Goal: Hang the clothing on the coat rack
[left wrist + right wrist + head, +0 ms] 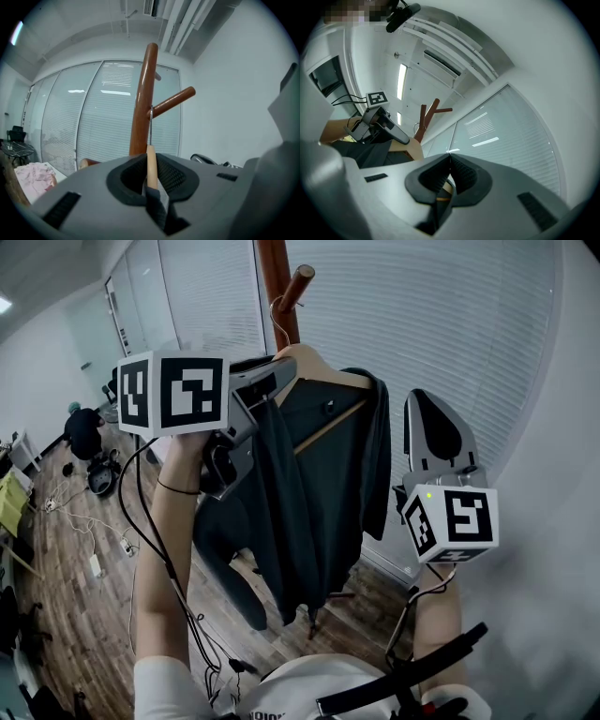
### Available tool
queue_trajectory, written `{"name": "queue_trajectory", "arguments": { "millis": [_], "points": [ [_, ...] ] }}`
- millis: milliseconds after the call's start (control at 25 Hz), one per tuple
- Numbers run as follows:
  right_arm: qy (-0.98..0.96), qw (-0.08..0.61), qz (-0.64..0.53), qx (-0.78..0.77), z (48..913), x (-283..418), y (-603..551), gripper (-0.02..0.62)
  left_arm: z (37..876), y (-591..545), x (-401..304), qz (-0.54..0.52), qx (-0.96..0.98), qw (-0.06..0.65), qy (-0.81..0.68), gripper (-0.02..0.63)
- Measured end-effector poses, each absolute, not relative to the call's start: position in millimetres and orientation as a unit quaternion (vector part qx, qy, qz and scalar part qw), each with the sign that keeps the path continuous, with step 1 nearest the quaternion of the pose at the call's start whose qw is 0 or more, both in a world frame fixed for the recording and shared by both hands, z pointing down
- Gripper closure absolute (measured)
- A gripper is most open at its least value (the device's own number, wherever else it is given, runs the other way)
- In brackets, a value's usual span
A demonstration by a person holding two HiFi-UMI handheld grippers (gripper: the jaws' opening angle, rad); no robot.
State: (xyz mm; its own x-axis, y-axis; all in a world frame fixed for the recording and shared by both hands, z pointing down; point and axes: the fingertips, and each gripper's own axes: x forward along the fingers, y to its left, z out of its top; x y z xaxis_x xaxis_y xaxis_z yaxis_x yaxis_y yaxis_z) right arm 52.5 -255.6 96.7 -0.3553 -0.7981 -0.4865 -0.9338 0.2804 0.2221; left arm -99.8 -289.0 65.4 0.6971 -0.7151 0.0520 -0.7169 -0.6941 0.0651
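Note:
A brown wooden coat rack pole (275, 282) rises at the top of the head view, with an upward peg (299, 281). A wooden hanger (319, 365) carries a dark garment (323, 484) just below the peg. My left gripper (267, 390) is shut on the hanger's left shoulder and the cloth there. In the left gripper view the hanger's neck (151, 164) sits between the jaws of the left gripper (151, 171). Its wire hook (150, 129) reaches the peg (171, 101) beside the pole (143, 103). My right gripper (427, 399) points up beside the garment's right edge, shut (450, 159) and apart from the cloth.
A glass wall with white blinds (422, 324) stands right behind the rack. A lower peg (86, 163) sticks out on the left. A seated person (84, 432), cables and a power strip (96, 565) are on the wood floor at the left. Pink cloth (33, 176) lies low left.

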Motion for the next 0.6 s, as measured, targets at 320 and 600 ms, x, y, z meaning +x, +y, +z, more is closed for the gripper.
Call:
{"name": "queue_trajectory", "arguments": {
  "millis": [320, 600],
  "points": [
    [0.793, 0.141, 0.237, -0.543, 96.1, 45.7, -256.5, 0.575, 64.3, -287.6, -99.2, 0.010, 0.918, 0.020, -0.397, 0.541],
    [0.799, 0.137, 0.238, -0.536, 98.7, 38.6, -260.1, 0.575, 61.7, -284.4, -106.4, 0.019, 0.887, -0.068, -0.457, 0.537]
  ]
}}
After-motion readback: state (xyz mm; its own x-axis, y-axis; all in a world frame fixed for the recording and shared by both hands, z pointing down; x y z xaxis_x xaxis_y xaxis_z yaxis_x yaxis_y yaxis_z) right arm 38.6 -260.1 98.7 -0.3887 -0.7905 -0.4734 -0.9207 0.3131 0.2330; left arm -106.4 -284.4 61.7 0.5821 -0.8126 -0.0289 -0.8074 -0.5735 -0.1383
